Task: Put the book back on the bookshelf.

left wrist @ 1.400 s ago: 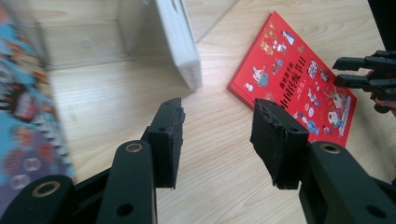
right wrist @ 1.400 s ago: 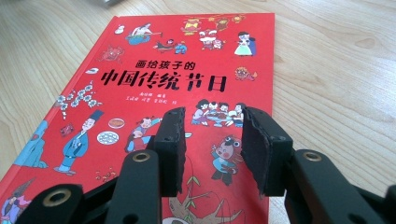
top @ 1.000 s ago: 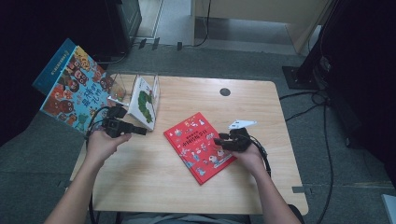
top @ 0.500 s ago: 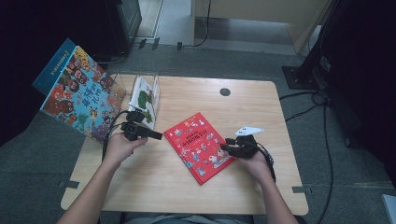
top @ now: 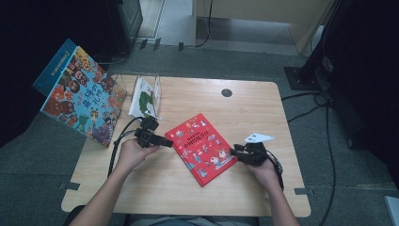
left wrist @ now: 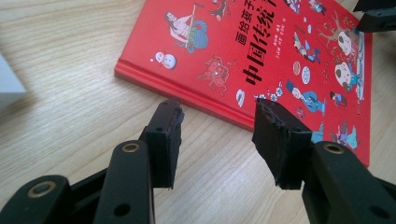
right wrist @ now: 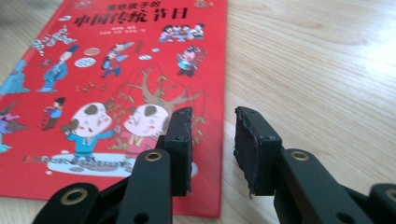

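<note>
Red picture book (top: 204, 148) lies flat on the wooden table (top: 263, 108), cover up, turned at an angle, roughly mid-table between my two tools.

Left gripper (top: 168, 141) sits at the book's left edge. In the left gripper view, its jaws stand apart with nothing between them but bare tabletop; the book's spine edge (left wrist: 187, 91) lies just beyond the tips. One fingertip (left wrist: 164, 135) is just short of that edge; the other overlaps the cover in the picture, but I cannot tell whether it touches. It holds nothing.

Right gripper (top: 234, 152) is at the book's right edge. In the right gripper view the jaws are partly apart and have just been closing; the gap between them shows table, with the book's edge (right wrist: 219, 140) running up beside the left fingertip (right wrist: 180, 140). That tip overlaps the cover. I see no grip on the book, and the pads press on nothing.

Containers: a clear plastic bin (top: 143, 92) stands at the table's far left, near the left gripper. Inside it, a white book with a green illustration (top: 142, 99) leans upright. I can't make out anything else inside it.

Beside the bin, off the table's left edge, a large blue illustrated book (top: 80, 96) stands propped at a tilt.
</note>
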